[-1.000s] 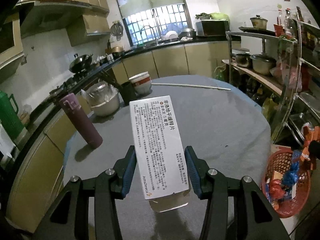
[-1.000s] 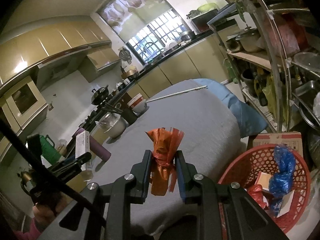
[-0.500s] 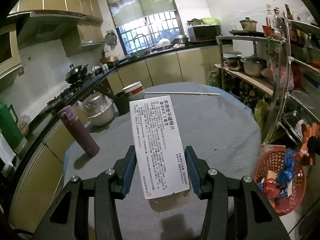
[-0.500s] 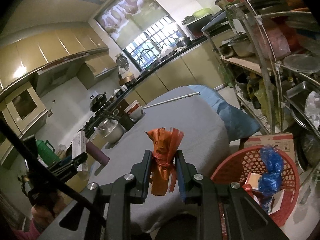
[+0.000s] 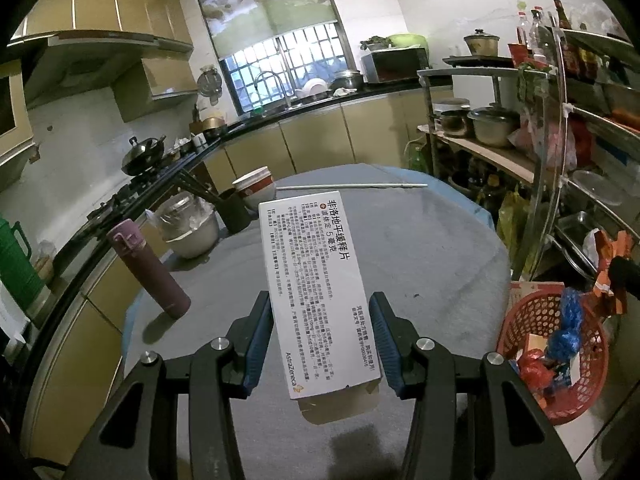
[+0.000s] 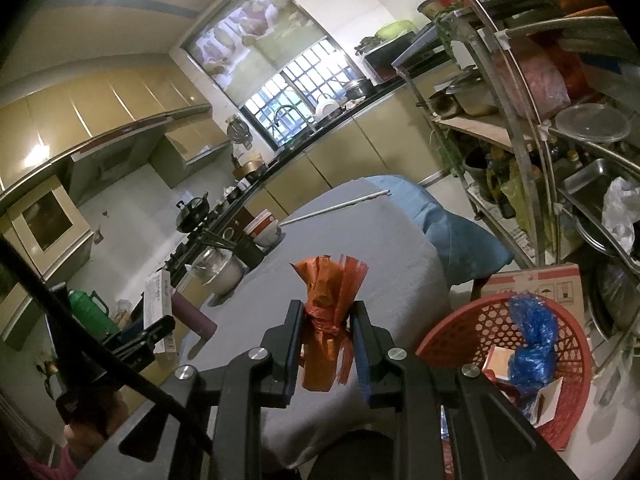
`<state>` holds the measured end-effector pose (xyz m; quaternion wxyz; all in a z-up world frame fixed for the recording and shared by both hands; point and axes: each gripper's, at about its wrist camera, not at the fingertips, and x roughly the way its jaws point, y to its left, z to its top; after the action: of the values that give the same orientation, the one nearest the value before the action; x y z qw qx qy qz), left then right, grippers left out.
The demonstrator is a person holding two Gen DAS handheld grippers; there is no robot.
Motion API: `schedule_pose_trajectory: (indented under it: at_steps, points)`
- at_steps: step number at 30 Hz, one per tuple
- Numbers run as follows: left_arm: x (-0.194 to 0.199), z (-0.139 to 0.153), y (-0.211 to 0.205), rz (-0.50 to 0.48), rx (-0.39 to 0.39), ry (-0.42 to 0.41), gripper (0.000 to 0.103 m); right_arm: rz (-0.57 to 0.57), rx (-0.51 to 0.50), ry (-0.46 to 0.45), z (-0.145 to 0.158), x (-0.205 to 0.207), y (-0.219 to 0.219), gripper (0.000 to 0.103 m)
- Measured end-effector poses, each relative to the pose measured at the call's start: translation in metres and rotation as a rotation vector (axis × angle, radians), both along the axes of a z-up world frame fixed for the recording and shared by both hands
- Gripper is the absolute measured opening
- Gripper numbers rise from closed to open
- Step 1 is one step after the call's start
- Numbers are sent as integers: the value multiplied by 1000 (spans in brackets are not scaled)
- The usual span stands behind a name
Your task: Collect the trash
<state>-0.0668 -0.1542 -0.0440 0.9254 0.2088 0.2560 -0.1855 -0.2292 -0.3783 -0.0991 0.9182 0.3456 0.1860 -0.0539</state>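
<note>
My left gripper (image 5: 320,312) is shut on a white medicine box (image 5: 316,288) printed with black text, held above the grey round table (image 5: 420,248). My right gripper (image 6: 326,320) is shut on a crumpled orange wrapper (image 6: 326,312), held over the table's near edge. That wrapper (image 5: 610,264) also shows at the right edge of the left wrist view, above the basket. A red mesh basket (image 6: 460,328) stands on the floor to the right with blue plastic (image 6: 528,340) and small cartons inside. The red basket (image 5: 588,396) appears low right in the left wrist view. The medicine box (image 6: 158,296) is also visible far left.
On the table's left side stand a purple flask (image 5: 148,272), a steel bowl (image 5: 192,232), a dark utensil cup (image 5: 234,212) and stacked bowls (image 5: 256,188). A thin white stick (image 5: 352,186) lies at the far side. A metal shelf rack (image 5: 560,160) fills the right. A cardboard box (image 6: 536,284) sits behind the basket.
Both hands drew back a little from the table, so table and basket look slightly smaller. Both grips are unchanged.
</note>
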Motion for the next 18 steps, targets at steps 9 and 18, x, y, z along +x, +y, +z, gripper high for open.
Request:
schedule_pose_trajectory:
  at_steps: [9, 18]
  points:
    - [3, -3, -2, -3, 9, 10, 50, 6, 11, -1, -1, 1, -1, 25]
    - [6, -9, -7, -12, 25, 22, 50, 1, 22, -1, -4, 4, -4, 25]
